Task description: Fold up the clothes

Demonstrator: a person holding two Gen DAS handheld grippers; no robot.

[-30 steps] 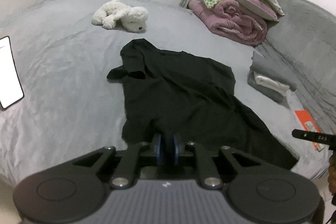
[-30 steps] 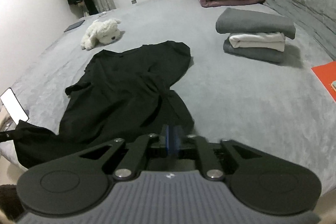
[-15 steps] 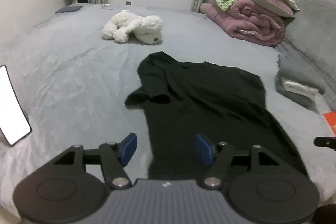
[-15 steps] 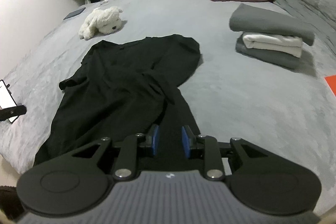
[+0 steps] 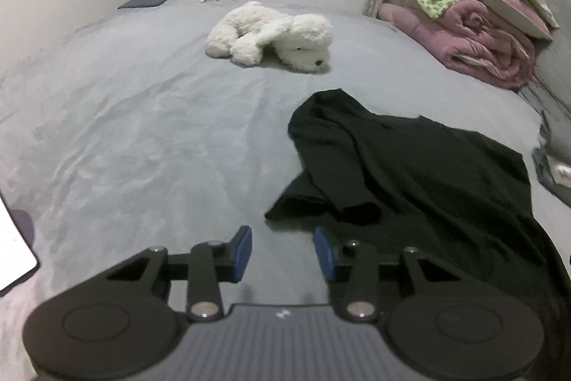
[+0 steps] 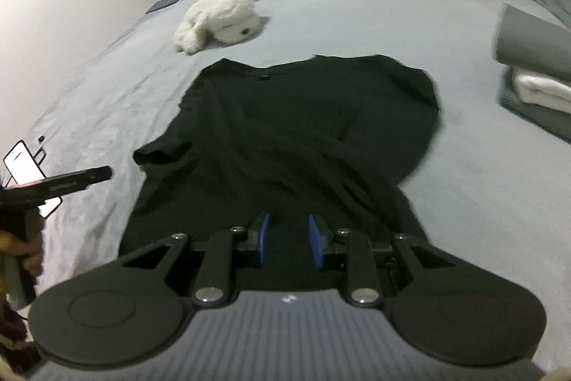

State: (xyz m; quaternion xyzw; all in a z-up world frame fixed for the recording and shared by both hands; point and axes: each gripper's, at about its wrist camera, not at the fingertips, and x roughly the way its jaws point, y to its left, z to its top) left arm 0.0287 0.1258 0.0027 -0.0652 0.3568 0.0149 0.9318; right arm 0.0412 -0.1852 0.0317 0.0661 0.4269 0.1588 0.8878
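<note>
A: Item: black shirt (image 6: 292, 138), flat on grey bed (image 5: 142, 138). Right gripper (image 6: 287, 240) released above its hem; left gripper (image 5: 283, 250) released, beside its sleeve.
B: Shirt's right edge cut off in left view.

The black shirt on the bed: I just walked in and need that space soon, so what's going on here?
A person with a handheld gripper in each hand is folding clothes. The black shirt lies spread on the grey bed, not yet folded, one sleeve bunched. The left gripper is open over bare bedding beside that sleeve; the right gripper is open above the shirt's near end. Neither holds anything. A folded stack sits to the right.
</note>
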